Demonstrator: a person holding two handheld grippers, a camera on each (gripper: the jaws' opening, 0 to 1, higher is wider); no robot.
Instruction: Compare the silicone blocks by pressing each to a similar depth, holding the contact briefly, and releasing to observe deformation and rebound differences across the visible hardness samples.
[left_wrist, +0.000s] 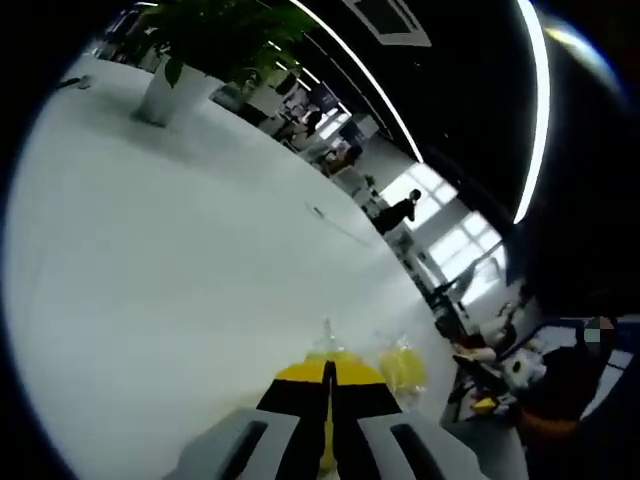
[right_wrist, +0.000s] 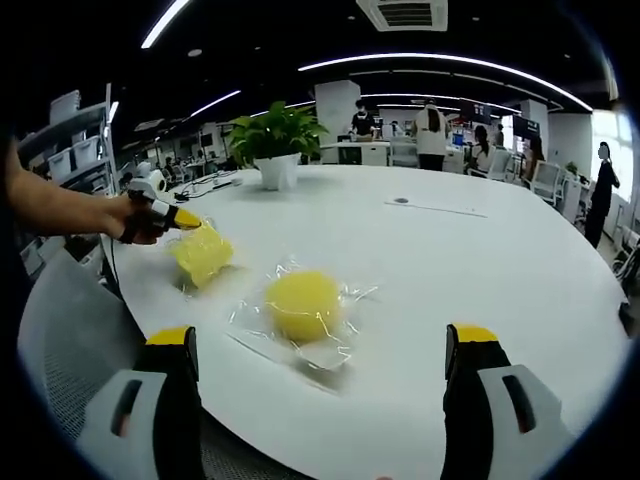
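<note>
left tool (right_wrist: 188, 219), jaws closed, presses the square yellow block (right_wrist: 203, 254) on the desk (right_wrist: 480, 270); right tool (right_wrist: 320, 350) wide open, empty. next judged: hold, release, then round block (right_wrist: 302, 304).

No text, label, brand, number or sign is legible in either view.

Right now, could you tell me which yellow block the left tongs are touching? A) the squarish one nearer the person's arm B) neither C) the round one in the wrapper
A: the left tongs tip meets the squarish block; the round block lies untouched.
</note>
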